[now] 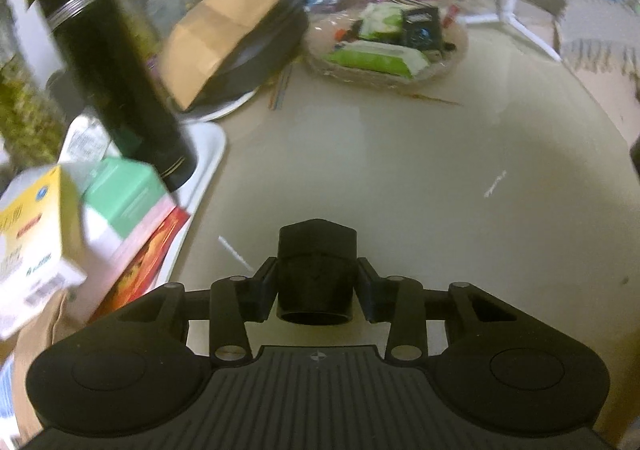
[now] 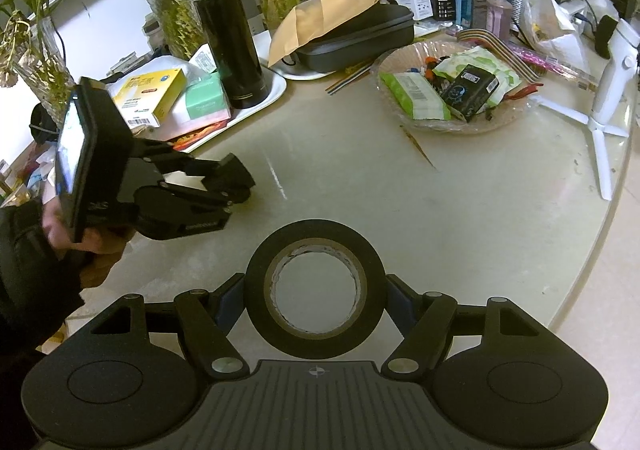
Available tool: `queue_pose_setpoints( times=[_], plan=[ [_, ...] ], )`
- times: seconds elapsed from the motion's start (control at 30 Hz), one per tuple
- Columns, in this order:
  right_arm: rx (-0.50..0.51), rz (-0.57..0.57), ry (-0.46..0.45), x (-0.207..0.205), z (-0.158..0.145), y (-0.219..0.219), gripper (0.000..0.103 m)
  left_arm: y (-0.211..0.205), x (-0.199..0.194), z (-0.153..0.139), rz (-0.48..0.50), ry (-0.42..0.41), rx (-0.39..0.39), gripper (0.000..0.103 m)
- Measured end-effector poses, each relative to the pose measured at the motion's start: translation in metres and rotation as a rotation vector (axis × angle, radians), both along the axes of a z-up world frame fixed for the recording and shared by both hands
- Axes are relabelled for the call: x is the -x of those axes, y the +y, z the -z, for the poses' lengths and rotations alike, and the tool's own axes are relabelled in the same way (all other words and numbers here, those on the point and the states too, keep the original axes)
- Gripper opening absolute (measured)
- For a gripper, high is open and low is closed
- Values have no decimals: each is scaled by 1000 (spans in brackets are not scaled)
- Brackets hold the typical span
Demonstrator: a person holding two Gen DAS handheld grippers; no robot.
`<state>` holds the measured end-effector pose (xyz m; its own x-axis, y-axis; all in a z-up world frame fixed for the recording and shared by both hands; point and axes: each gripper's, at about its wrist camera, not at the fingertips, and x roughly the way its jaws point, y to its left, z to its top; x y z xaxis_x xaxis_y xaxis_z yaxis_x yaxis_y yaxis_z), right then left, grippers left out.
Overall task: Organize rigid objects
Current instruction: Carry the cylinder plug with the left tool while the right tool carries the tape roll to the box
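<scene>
Cluttered beige bench (image 2: 460,190), round-edged. Nearest: right tongs (image 2: 315,308) clamped on black tape roll (image 2: 315,290), held just over bare surface. Left tongs (image 1: 316,282) gripping small black cap-like piece (image 1: 317,266), narrow. Farther: white tray (image 2: 276,86) with black flask (image 2: 230,38) and boxes. Risk: roll twisting or slipping from its curved sides; flask toppled if nudged while placing.
</scene>
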<state>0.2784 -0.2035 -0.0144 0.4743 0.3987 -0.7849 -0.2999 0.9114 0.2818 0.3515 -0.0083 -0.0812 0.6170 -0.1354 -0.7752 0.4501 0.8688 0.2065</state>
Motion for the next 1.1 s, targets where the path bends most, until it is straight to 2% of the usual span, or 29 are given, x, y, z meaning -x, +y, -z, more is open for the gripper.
queue_pose_setpoints(
  times=[0.27,0.6,0.83,1.1],
  plan=[
    [0,-6,-2,0,1,2,75,14,9,-25,-114,27,105,39],
    [-6,-7,-15,2,-1,3,75,16,42,-48,-182,18,87,39],
    [-12,-43,-37,8,-6,7,75,20,71,-65,-248,12,104,39],
    [-66,-61,-62,18,-17,2,75,20,105,-89,-258,-9,148,39]
  ],
)
